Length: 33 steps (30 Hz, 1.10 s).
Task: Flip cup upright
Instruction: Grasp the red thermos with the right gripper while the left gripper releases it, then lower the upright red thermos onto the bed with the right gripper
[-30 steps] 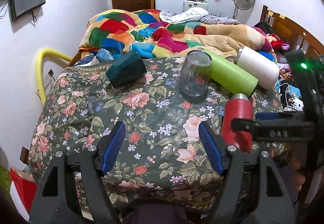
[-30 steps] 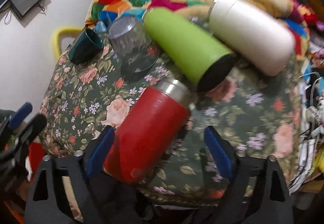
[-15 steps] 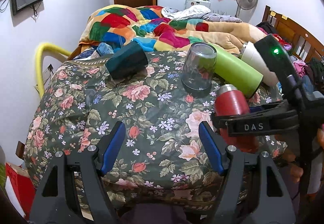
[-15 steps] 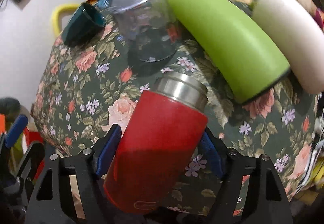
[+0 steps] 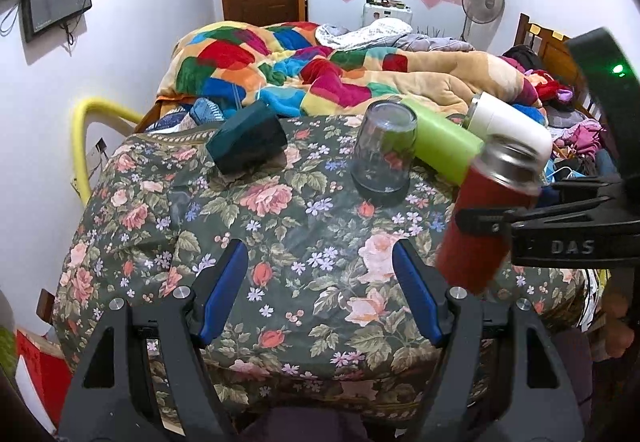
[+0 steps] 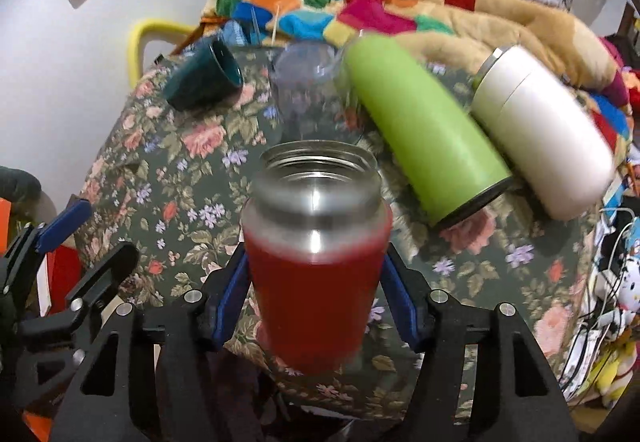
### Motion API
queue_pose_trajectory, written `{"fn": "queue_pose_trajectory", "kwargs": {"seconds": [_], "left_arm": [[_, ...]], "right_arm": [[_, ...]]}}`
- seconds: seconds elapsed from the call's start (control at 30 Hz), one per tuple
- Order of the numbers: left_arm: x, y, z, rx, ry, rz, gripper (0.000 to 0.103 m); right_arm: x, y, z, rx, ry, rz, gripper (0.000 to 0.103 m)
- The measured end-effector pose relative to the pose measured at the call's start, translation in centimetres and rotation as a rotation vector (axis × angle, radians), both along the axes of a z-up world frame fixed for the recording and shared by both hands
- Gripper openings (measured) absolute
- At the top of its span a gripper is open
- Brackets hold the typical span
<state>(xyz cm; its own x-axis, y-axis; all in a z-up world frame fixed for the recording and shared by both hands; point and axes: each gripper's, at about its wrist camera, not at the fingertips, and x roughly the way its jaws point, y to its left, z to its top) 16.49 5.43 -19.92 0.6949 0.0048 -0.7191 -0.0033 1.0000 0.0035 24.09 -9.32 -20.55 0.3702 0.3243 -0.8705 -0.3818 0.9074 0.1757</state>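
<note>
Ahead of my right tongs (image 6: 314, 298): glass (image 6: 308, 90) mouth-down, green flask (image 6: 424, 122) and white flask (image 6: 540, 130) lying on sides, teal cup (image 6: 204, 80) tipped over; all on floral cloth (image 6: 160, 178); red cup (image 6: 314, 266) pinched between my right pads, off cloth, steel mouth up and away, long axis near upright, slightly tilted; my left tongs (image 5: 320, 282) spread, holding nothing, cloth below.
</note>
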Motion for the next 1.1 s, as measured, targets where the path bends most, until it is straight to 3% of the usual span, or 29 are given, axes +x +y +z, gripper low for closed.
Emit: {"fn": "queue_pose_trajectory", "kwargs": {"seconds": [0.3, 0.47, 1.1], "left_arm": [[0.4, -0.5, 0.6, -0.025, -0.004, -0.007, 0.074], [0.5, -0.6, 0.5, -0.024, 0.001, -0.012, 0.081], [1.0, 0.6, -1.0, -0.042, 0.05, 0.013, 0.081]], "right_arm": [[0.1, 0.0, 3.2, -0.005, -0.124, 0.002, 0.059], [0.5, 0.6, 3.5, -0.034, -0.157, 0.01, 0.059], [1.5, 2.1, -0.3, -0.119, -0.071, 0.062, 0.06]]}}
